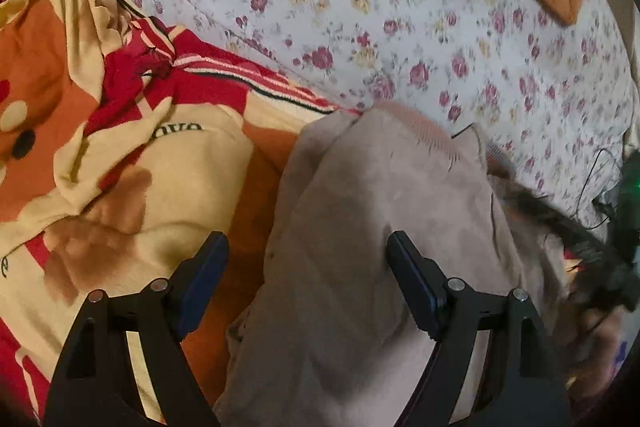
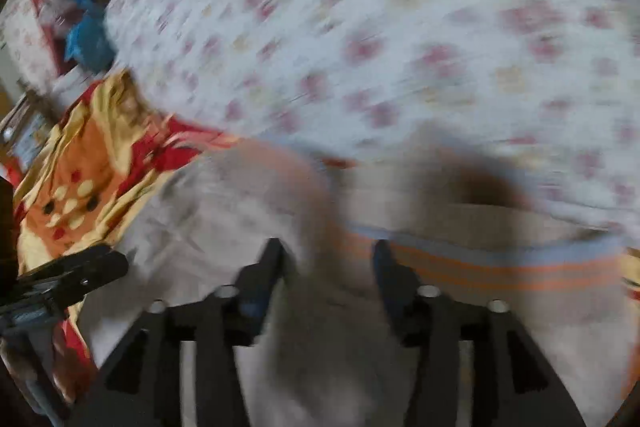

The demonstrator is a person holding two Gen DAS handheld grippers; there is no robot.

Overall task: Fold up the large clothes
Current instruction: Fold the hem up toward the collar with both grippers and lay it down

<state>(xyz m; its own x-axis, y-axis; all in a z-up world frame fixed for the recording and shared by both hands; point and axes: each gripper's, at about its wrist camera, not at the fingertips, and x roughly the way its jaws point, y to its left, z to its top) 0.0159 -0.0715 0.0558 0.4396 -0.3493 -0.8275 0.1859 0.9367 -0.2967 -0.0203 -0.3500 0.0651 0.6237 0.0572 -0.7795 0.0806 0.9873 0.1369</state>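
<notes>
Hand-held grippers — left [image 1: 308, 247], right [image 2: 328, 251] — both spread apart, angled down over beige garment [image 1: 360, 227].

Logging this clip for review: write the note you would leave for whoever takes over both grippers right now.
Left gripper: open, jaws wide over the beige garment, gripping nothing.
Right gripper: open above the same garment; view blurred.
The garment lies rumpled on the floral bedsheet, partly over a red, orange and yellow blanket.
Done: no neat fold shows.
Left: grasp the edges, spread it flat, fold.
</notes>
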